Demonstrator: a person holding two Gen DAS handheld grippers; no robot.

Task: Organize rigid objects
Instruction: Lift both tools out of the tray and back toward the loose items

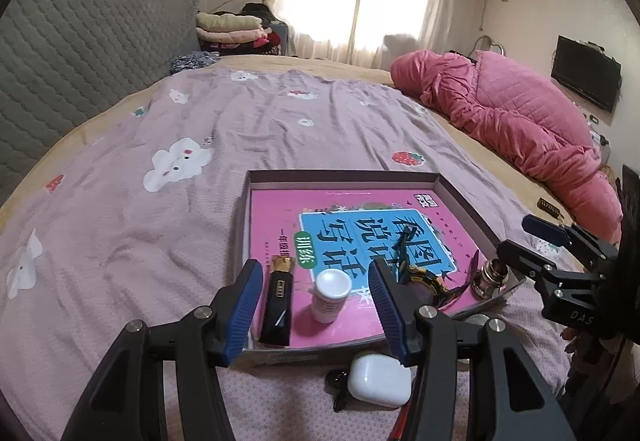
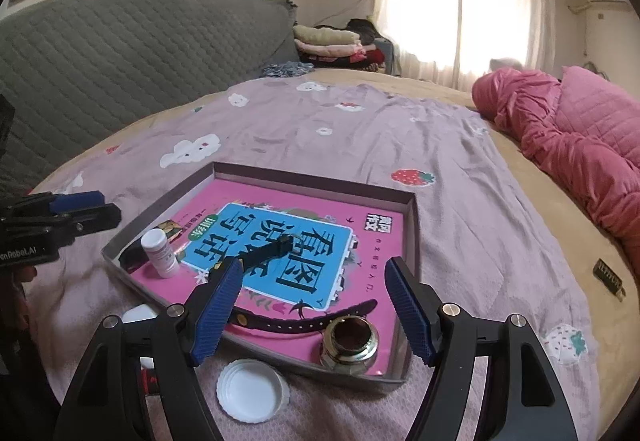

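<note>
A shallow grey box (image 1: 344,177) (image 2: 312,177) lies on the bed with a pink book (image 1: 276,209) (image 2: 256,197) inside. On the book stand a small white bottle (image 1: 330,295) (image 2: 159,253), a black and gold lighter (image 1: 278,303), a black watch (image 1: 420,273) (image 2: 304,323) and a metal nut (image 1: 494,275) (image 2: 352,343). My left gripper (image 1: 314,307) is open and empty, just above the bottle. My right gripper (image 2: 314,307) is open and empty, above the nut and the watch strap.
A white earbud case (image 1: 378,381) and a black item (image 1: 336,381) lie on the bedspread before the box. A white plastic lid (image 2: 252,389) lies near the nut corner. A pink quilt (image 1: 500,113) is piled at the right; a grey headboard (image 1: 80,41) is at the left.
</note>
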